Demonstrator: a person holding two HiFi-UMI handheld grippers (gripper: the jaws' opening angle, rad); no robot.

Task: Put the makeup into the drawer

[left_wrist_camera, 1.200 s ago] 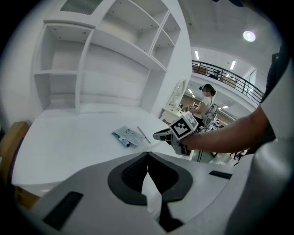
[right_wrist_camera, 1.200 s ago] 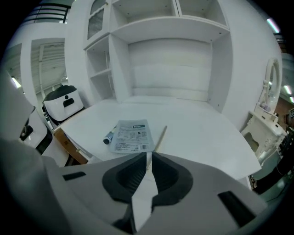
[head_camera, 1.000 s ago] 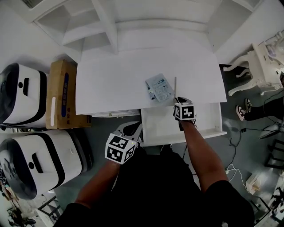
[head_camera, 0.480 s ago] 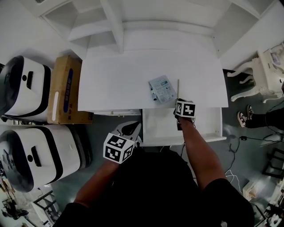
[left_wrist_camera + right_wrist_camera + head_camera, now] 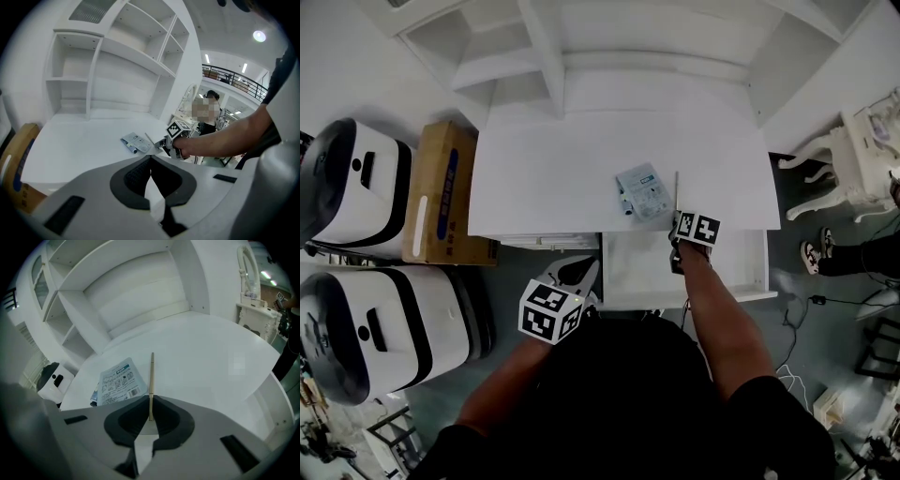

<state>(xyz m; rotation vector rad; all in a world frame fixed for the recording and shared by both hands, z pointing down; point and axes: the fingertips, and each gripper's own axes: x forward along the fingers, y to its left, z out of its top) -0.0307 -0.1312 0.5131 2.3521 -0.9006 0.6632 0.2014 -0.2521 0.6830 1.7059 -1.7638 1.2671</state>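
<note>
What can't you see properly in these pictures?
Packet: its print is too small to read, every view.
Drawer: head view, the person's arm covers part of its inside.
Cardboard box: head view, its label is too small to read.

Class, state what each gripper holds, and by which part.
Right gripper, jaws just closed further, pinches the makeup pencil by its near end; left gripper holds nothing.

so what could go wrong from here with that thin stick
The right gripper has just been closing its fingers on only the near end of the thin tan stick, so it could pivot or slip when lifted. The pale blue printed packet lies right beside it on the white desk and might get nudged.
</note>
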